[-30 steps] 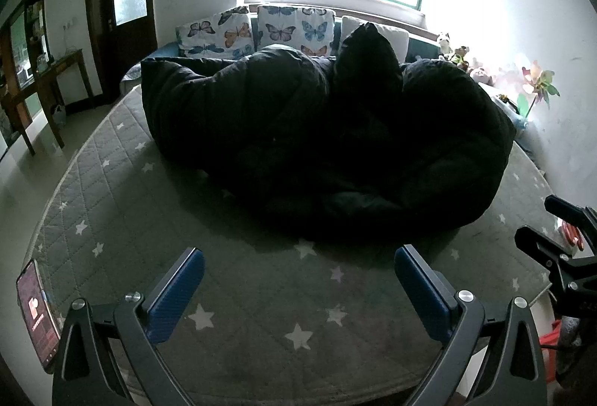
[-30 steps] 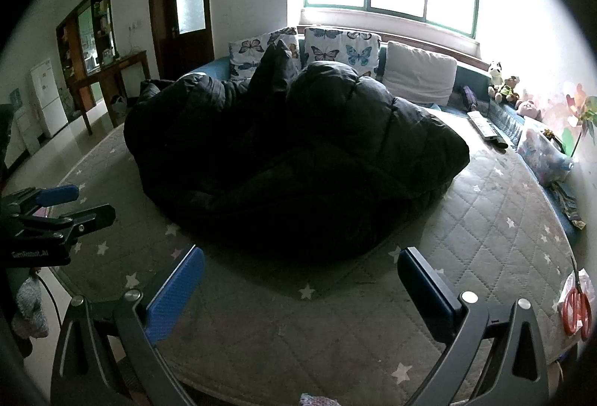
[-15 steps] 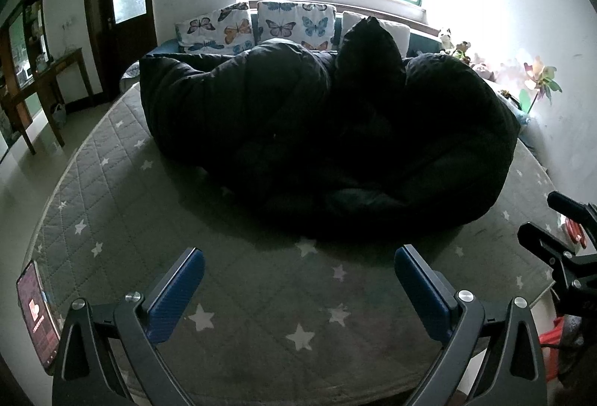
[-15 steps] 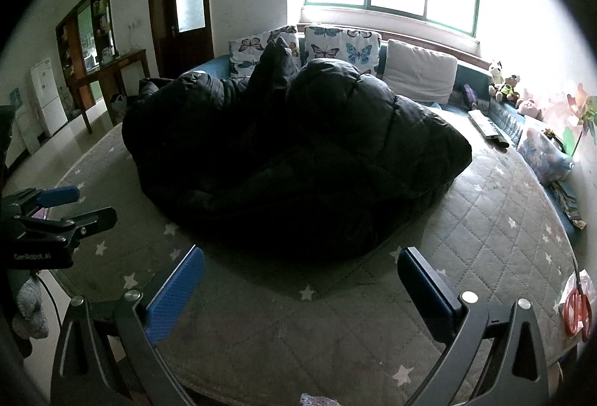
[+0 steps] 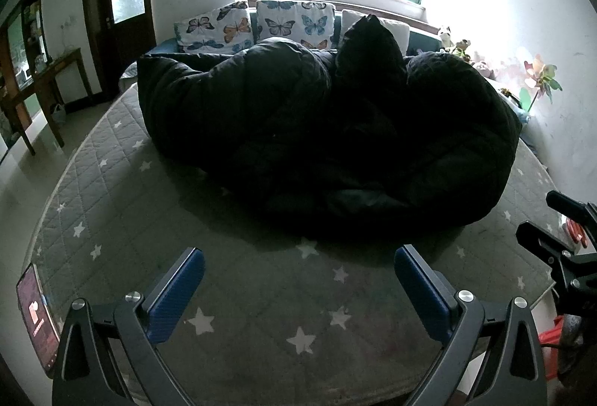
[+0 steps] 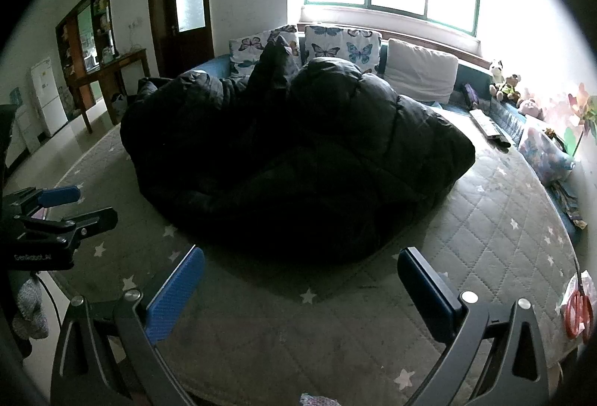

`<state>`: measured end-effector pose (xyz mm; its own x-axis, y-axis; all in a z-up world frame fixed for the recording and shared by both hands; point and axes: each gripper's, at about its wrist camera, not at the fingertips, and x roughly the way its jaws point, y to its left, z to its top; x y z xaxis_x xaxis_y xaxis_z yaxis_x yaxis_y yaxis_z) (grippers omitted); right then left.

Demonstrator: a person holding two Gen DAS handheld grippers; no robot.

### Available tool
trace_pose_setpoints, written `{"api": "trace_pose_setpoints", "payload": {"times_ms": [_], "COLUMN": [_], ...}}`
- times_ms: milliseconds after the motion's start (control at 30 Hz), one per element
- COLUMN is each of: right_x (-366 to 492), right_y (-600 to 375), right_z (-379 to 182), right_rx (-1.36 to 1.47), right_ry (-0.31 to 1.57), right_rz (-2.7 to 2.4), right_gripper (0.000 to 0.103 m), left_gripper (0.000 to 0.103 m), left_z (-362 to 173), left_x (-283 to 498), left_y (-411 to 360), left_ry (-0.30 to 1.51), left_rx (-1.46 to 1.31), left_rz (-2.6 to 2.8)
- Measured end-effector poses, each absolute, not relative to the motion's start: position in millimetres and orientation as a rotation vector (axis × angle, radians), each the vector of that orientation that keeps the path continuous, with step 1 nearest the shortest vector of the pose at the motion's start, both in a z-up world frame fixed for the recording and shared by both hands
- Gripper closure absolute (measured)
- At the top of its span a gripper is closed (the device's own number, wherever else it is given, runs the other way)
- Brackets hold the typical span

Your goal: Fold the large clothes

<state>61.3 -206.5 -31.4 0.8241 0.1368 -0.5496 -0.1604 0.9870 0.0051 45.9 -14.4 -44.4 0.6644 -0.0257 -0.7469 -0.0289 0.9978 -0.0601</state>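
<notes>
A big black puffy coat [image 5: 328, 141] lies in a crumpled heap on the grey star-patterned bed cover [image 5: 242, 298], its hood sticking up near the middle. In the right wrist view the same coat [image 6: 298, 160] fills the centre of the bed. My left gripper [image 5: 298, 288] is open over bare cover, short of the coat's near edge, with nothing between its blue pads. My right gripper [image 6: 300, 288] is likewise open in front of the coat. Each gripper shows at the edge of the other's view: the right gripper [image 5: 552, 230] and the left gripper [image 6: 74, 204].
Butterfly-print pillows [image 5: 257, 25] and a white pillow [image 6: 421, 74] line the headboard under the window. A phone [image 5: 35, 316] lies at the bed's near left edge. Red scissors [image 6: 576, 312] lie at the near right edge. A wooden table [image 5: 37, 85] stands by the door.
Both grippers have edged slightly forward toward the coat. Their jaws stay open and the coat has not moved.
</notes>
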Motion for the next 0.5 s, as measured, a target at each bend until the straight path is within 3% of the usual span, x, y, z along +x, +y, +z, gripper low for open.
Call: {"api": "trace_pose_setpoints", "payload": {"times_ms": [500], "right_x": [67.0], "right_y": [-204.7], "right_z": [-30.4], "right_rx": [-0.057], "right_ry": [0.593], "right_rz": [0.167], "right_gripper": [0.000], "left_gripper": [0.000], "left_z": [-45.1], "left_x": [54.5], "left_y": [-12.5], "left_ry": [0.851], "left_rx": [-0.056], "left_rz": [0.000]}}
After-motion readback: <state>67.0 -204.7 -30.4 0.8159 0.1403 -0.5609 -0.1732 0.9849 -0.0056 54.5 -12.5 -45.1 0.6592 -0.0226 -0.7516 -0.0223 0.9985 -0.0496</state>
